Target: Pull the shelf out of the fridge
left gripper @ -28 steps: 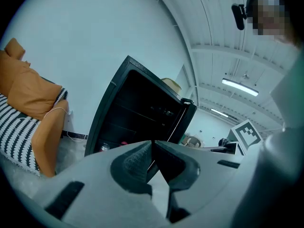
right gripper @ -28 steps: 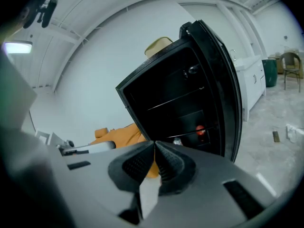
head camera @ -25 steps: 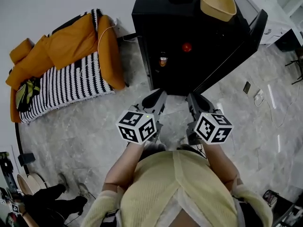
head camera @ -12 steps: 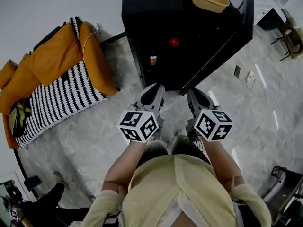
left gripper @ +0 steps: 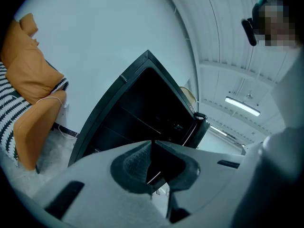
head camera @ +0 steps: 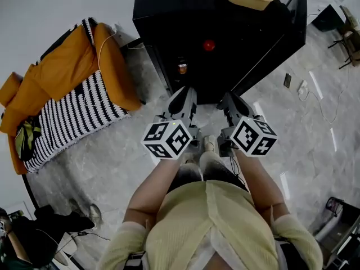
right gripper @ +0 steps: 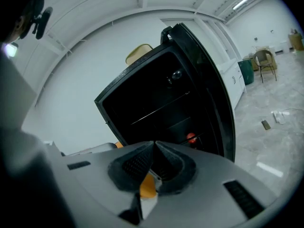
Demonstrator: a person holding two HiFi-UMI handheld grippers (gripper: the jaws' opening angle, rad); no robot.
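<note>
Left gripper (head camera: 184, 94) and right gripper (head camera: 229, 101) closed, empty, open black fridge (head camera: 185, 16) ahead, orange sofa (head camera: 62, 72) left

We hold the left gripper (head camera: 184, 94) and the right gripper (head camera: 230, 99) out ahead of our chest, side by side and tilted slightly downward, each with its fingers (left gripper: 134, 161) closed tip to tip.
</note>
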